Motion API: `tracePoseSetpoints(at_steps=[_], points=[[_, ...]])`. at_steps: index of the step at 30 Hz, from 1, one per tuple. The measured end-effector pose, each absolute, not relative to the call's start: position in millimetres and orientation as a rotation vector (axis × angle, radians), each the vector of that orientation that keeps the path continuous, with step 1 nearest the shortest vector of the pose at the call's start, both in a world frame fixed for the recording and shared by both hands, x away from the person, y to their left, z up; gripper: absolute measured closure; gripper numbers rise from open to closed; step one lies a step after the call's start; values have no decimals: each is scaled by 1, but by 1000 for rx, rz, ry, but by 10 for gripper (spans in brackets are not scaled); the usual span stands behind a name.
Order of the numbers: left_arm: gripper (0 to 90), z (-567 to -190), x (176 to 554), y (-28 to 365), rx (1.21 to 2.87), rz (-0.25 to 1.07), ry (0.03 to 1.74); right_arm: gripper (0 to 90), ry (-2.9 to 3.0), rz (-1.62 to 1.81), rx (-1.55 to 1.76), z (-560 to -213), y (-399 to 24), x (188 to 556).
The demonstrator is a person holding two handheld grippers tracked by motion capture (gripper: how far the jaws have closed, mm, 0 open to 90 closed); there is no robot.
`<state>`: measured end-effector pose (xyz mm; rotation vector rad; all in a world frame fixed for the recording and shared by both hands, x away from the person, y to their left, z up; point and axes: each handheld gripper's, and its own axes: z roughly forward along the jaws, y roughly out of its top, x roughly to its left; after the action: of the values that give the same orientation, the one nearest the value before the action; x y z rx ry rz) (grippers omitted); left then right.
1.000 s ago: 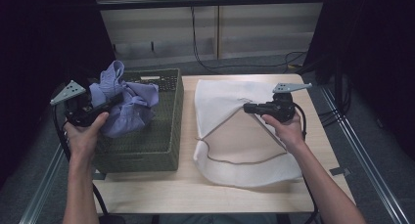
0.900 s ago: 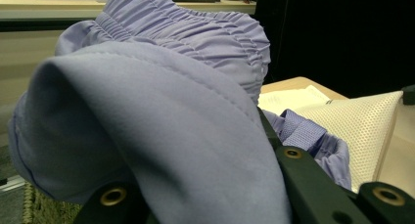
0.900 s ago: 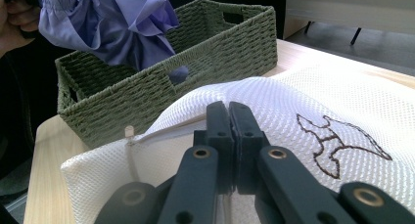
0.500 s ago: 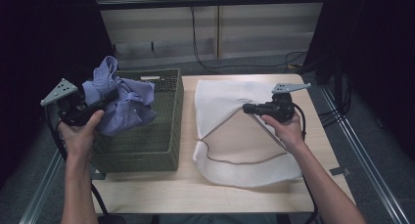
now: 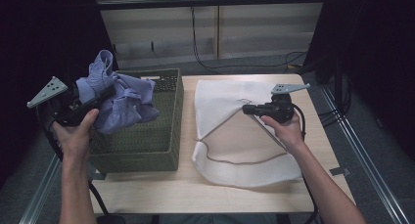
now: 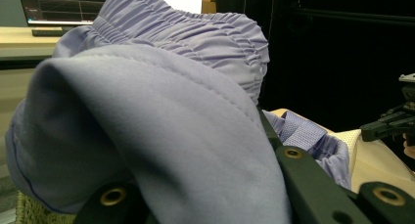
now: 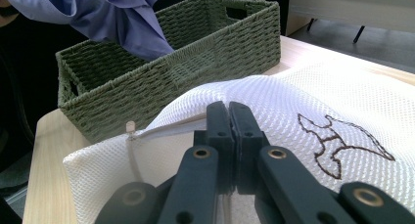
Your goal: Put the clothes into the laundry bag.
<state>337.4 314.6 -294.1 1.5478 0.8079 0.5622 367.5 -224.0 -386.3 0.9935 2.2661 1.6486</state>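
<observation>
We see a crumpled lavender garment (image 5: 120,104) lifted above a green woven basket (image 5: 147,143), beside a white mesh bag (image 5: 230,131) lying flat, its mouth raised.

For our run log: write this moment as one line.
left hand-held gripper: shut on purple clothes, above basket | right hand-held gripper: shut on white mesh bag

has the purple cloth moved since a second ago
Yes. The purple cloth, clamped in the left gripper, has risen and shifted left against the green basket, clearing its near wall.
</observation>
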Motion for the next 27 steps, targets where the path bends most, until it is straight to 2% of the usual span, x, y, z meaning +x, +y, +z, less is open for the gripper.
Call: tracePoseSetpoints(at_steps=[27], points=[[802,-255,301,311,1484,641,666,891,2299,1626,979,-390,-221,368]])
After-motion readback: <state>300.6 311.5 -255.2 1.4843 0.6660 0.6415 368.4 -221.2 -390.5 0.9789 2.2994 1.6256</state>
